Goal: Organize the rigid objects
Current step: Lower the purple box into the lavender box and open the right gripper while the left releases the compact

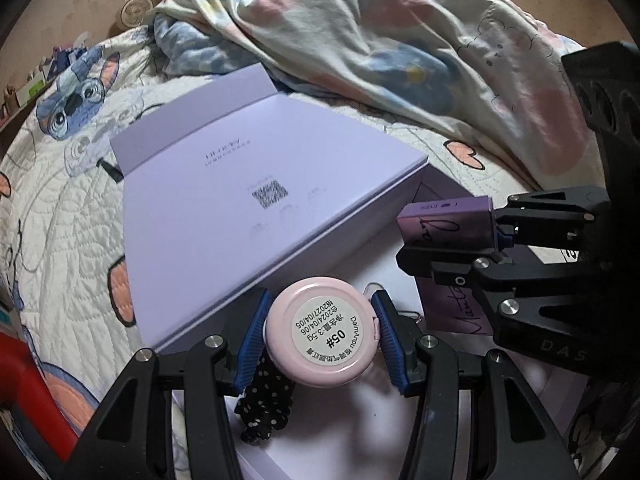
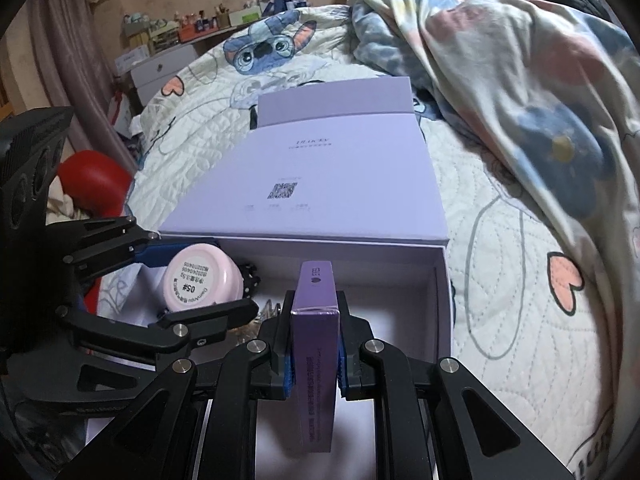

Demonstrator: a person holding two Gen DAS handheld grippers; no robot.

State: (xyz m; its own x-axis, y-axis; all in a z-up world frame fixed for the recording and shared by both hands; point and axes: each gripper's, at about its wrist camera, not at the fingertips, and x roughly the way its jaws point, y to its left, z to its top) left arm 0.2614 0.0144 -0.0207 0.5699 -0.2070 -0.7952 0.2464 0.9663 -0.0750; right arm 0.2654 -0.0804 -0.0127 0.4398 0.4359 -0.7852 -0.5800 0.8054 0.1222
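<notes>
Quilted cartoon bedspread (image 2: 500, 280) under open lilac box (image 2: 344, 184); rumpled duvet (image 2: 520, 80) behind

Pink jar (image 1: 322, 330), purple carton (image 2: 315, 344), lilac box (image 2: 440, 280)

We find the round pink compact (image 1: 322, 330) between the fingers of the left gripper (image 1: 320, 334), over the open lavender cardboard box (image 2: 438, 300); the slim purple carton (image 2: 316, 320) sits clamped in the right gripper (image 2: 314, 360), to the right of the left one; the box's flat lavender lid (image 1: 240, 216) lies beyond both, on the quilted cartoon-print bedspread (image 2: 520, 280); a black polka-dot fabric piece (image 1: 266, 404) lies in the box beneath the compact.
</notes>
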